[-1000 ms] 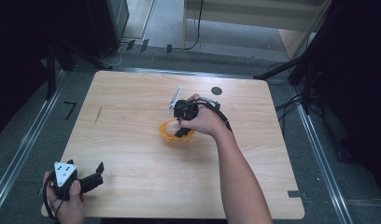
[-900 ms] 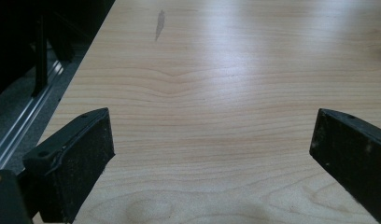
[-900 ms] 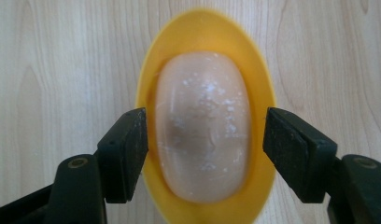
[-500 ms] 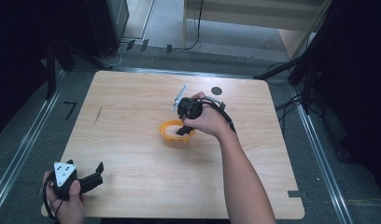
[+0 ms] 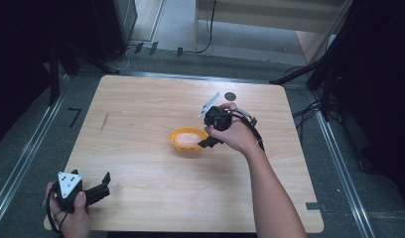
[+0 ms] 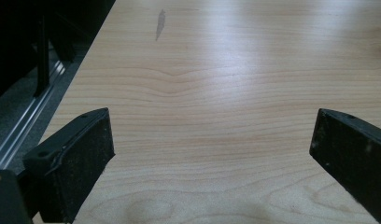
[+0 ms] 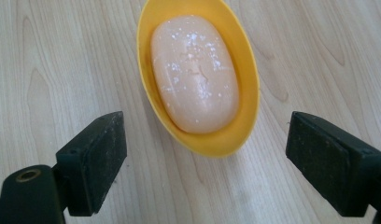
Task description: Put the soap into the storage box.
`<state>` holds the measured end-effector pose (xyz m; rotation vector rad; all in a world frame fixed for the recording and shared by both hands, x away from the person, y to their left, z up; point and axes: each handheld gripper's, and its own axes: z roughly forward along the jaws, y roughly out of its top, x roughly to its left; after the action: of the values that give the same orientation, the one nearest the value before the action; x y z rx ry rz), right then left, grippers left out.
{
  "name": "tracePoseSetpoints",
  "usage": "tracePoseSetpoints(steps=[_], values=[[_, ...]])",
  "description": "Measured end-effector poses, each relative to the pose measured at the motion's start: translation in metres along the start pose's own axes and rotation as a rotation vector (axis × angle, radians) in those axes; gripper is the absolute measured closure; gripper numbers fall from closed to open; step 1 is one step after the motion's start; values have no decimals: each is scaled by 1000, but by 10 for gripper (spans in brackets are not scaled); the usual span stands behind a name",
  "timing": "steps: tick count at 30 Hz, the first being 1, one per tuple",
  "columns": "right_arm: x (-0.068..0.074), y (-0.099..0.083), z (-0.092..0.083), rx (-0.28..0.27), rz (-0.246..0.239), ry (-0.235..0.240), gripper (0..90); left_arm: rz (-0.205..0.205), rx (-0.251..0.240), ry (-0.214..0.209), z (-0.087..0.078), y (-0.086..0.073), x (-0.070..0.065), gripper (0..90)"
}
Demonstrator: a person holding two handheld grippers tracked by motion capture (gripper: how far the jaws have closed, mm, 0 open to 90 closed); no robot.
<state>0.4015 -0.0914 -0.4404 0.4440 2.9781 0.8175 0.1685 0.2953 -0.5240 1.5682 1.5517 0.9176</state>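
Before gaping right tongs (image 7: 205,163): oval orange soap (image 7: 194,72), white-flecked, in yellow dish (image 7: 146,51).

Light wooden table (image 5: 141,114) with rounded corners, centre. Grey floor (image 5: 32,148) around it; metal floor rails (image 5: 22,158) at 9 and 3 o'clock. Pale wooden furniture (image 5: 270,15) at 12 o'clock, black cable (image 5: 210,29) hanging beside it. Dark black surroundings (image 5: 379,74) at 2 and 10 o'clock.
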Motion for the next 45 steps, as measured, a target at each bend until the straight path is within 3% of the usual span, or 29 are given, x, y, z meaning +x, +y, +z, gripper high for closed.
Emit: tracePoseSetpoints(steps=[3, 8, 17, 45], values=[[1, -10, -3, -22, 31, -25, 128, 3, 2, 1, 0, 0, 0, 1], [2, -25, -8, -60, 79, -25, 106, 4, 4, 0, 0, 0, 0, 1], [8, -57, -25, -119, 183, -40, 1, 7, 3, 3, 1, 0, 0, 1], [42, -141, -25, -171, 311, -117, 0, 15, 6, 7, 1, 0, -1, 1]])
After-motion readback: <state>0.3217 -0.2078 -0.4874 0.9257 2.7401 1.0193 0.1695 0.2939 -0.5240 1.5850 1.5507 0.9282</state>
